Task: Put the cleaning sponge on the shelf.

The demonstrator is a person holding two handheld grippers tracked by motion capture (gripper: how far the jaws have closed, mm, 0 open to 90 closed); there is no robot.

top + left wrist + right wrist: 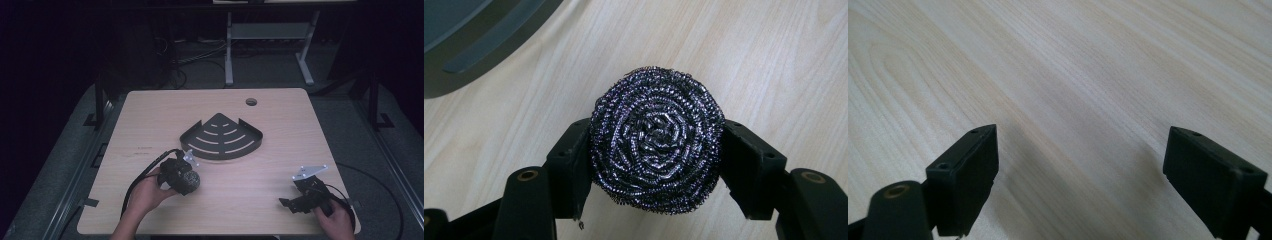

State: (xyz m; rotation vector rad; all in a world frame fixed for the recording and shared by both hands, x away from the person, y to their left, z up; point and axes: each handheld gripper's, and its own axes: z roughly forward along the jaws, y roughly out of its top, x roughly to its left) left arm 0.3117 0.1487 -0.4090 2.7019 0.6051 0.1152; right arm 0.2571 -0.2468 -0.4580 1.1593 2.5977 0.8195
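Left tongs (pixel 657 150) pinch the springy scourer (pixel 657 141) by its sides; it could squirm loose near the rack (pixel 222 136); right tongs (pixel 1082 185) gape empty over the desk (pixel 1073 75)

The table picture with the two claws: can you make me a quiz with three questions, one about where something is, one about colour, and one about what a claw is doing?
1. Where is the corner shelf tray?
A. Mid-table, beyond both claws
B. On the floor
C. In the right claw

2. What colour is the tray?
A. Bright yellow
B. Dark grey
C. White

3. What is the left claw doing?
A. Hanging open with nothing in it
B. Squeezing a steel scrubber
C. Lifting the tray

Answers:
1. A: the high view shows it lying on the wooden table past both claws.
2. B: it looks dark against the pale wood.
3. B: its jaws press both sides of the steel scrubber, while the right claw gapes empty.
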